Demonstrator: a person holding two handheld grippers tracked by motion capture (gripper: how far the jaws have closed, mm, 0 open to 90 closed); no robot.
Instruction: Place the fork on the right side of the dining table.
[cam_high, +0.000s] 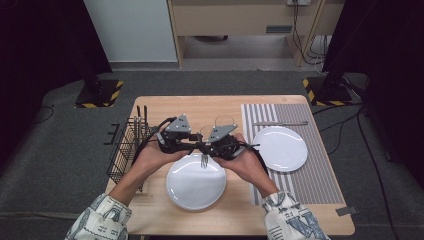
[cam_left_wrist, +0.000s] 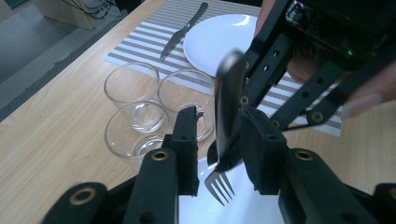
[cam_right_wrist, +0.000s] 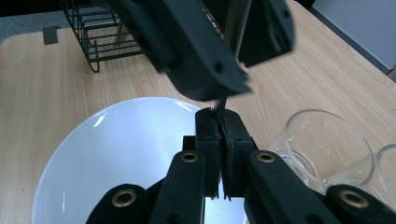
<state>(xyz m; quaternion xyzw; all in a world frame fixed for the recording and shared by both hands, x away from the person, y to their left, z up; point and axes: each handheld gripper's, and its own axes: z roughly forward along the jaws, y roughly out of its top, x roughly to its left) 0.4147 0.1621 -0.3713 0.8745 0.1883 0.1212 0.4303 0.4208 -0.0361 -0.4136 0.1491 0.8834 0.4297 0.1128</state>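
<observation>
Above the near white plate (cam_high: 195, 187), both grippers met over its far rim, holding a fork (cam_high: 204, 159) between them. The fork hung upright, tines down toward that plate, handle rising toward the cameras.

In the right gripper view, the right gripper (cam_right_wrist: 223, 140) had its jaws pressed together on the fork's thin metal shank, the pads pinching it with almost no gap. The plate lay directly beneath them.

In the left gripper view, the left gripper (cam_left_wrist: 217, 140) had its jaws spread a little around the fork (cam_left_wrist: 227, 116). The left pad stood clear of the handle; the right pad lay close against it, and whether it touched could not be told. The tines (cam_left_wrist: 220, 186) pointed down over the plate's white surface.

Beyond the plate, three clear drinking glasses (cam_left_wrist: 135, 116) stood clustered on the wooden table (cam_high: 150, 210), touching or nearly so. To the right of the plate, a grey striped placemat (cam_high: 320, 185) carried a second white plate (cam_high: 281, 148), with a table knife (cam_high: 280, 123) lying on the mat beyond it. To the left of the near plate, a black wire rack (cam_high: 127, 150) sat at the table's edge, with dark utensils standing in it.

The person's hands (cam_high: 155, 157) gripped both tools, patterned sleeves (cam_high: 100, 220) entering from the near side
</observation>
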